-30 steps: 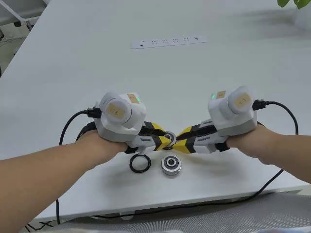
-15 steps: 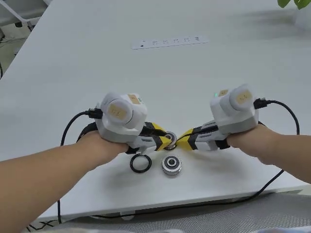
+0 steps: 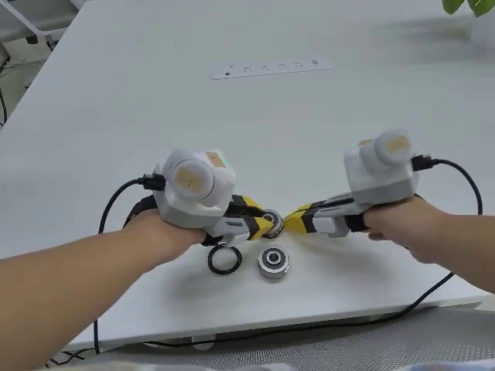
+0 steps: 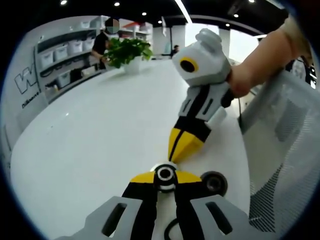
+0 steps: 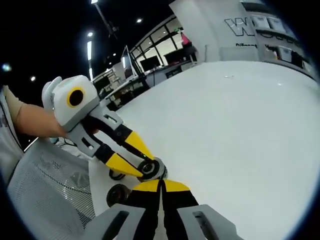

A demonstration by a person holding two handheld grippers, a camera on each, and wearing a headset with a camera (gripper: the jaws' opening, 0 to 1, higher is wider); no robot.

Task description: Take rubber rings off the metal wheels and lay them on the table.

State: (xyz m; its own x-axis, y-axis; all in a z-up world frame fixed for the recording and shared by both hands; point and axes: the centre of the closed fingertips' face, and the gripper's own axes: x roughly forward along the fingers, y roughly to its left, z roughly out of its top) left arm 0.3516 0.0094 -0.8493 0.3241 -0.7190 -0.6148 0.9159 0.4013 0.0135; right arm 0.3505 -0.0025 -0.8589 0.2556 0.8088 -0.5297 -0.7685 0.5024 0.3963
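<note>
My left gripper is shut on a small metal wheel, held just above the white table. In the left gripper view the wheel sits between the yellow tips. My right gripper faces it from the right, jaws shut, its tips right at the wheel's edge. I cannot tell whether rubber is pinched there. A loose black rubber ring lies on the table below the left gripper. A second wheel with a dark ring on it lies beside it.
The table's front edge runs close behind the ring and wheel. A white power strip lies far back, and a plant stands at the back right. Black cables trail from both grippers. A mesh chair stands off the table edge.
The right gripper has drawn back a little to the right and rolled upright, so its tips no longer overlap the held wheel. The left gripper has stayed in place.
</note>
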